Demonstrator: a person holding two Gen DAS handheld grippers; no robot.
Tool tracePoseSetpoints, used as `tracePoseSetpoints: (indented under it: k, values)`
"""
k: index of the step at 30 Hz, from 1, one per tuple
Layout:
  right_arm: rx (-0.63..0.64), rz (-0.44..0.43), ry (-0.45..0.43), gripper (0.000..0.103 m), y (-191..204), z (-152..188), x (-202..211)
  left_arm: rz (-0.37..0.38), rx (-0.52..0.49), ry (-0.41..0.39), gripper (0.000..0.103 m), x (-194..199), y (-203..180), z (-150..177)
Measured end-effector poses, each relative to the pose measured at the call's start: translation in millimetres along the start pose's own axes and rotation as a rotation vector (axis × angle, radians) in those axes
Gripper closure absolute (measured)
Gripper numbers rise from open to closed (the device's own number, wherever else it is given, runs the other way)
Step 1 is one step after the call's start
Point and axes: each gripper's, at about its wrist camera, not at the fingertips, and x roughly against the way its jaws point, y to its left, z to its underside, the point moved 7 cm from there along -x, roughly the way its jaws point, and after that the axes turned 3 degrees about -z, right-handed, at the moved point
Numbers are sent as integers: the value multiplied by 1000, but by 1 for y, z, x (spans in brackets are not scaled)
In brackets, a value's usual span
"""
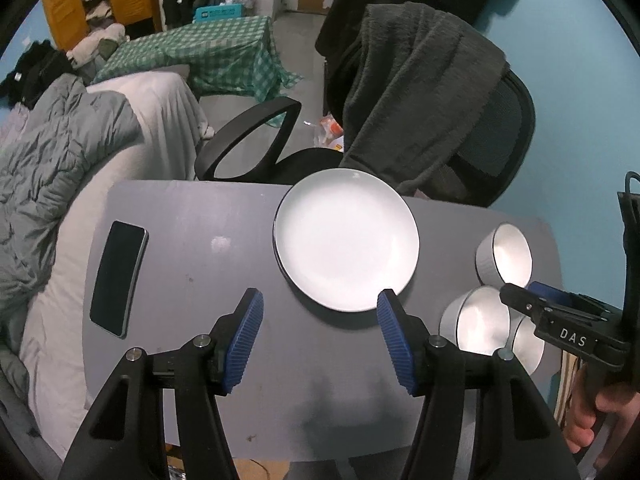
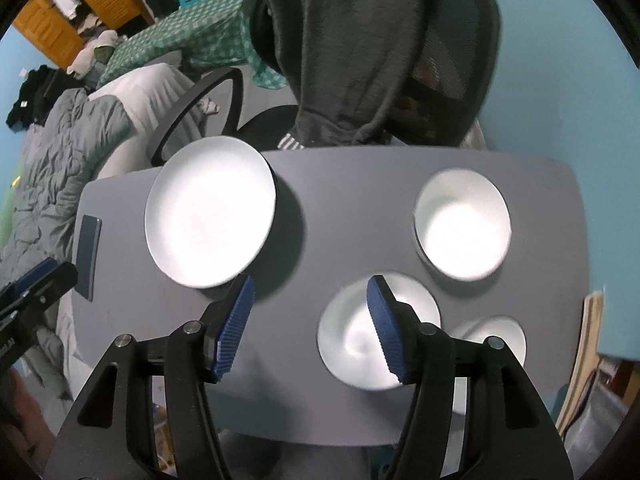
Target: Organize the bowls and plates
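Over the grey tabletop [image 1: 192, 216] in the left wrist view, the left gripper [image 1: 320, 336] hangs with its blue ribbed pads spread wide and nothing between them, pointing steeply down. Just beyond its right pad lies the round white plate with a dark rim [image 1: 346, 238], flat at the far edge of the table, and there looks to be a second plate under it, though I can't be sure. A black smartphone [image 1: 117, 278] lies well off to the left. On the right sit small white bowls, one farther back [image 1: 505, 255] and one nearer [image 1: 476, 318], with the right gripper [image 1: 536, 300] reaching in over them from a hand [image 1: 600, 416] at the frame's edge. Switching to the right wrist view, that right gripper [image 2: 310, 326] is also open and empty, tilted steeply down, its right pad hanging over the near white bowl [image 2: 348, 344]. A smaller bowl [image 2: 508, 332] peeks out just beside it, a larger one [image 2: 464, 224] sits farther back, and the plate [image 2: 210, 212] is away to the left. This looks like glazed ceramic: stiff, smooth, slippery and chippable, fairly weighty for its size. The rim is the place to pinch, one pad inside, one outside the bowl wall, and the plate wants an edge grip, set down gently.
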Motion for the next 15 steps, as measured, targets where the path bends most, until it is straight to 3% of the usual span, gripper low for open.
tracePoseSetpoints:
  k: [15]
  values:
    - [-150,-7,9,44,-42,64,21,20,-141,24,42,19,-37,32]
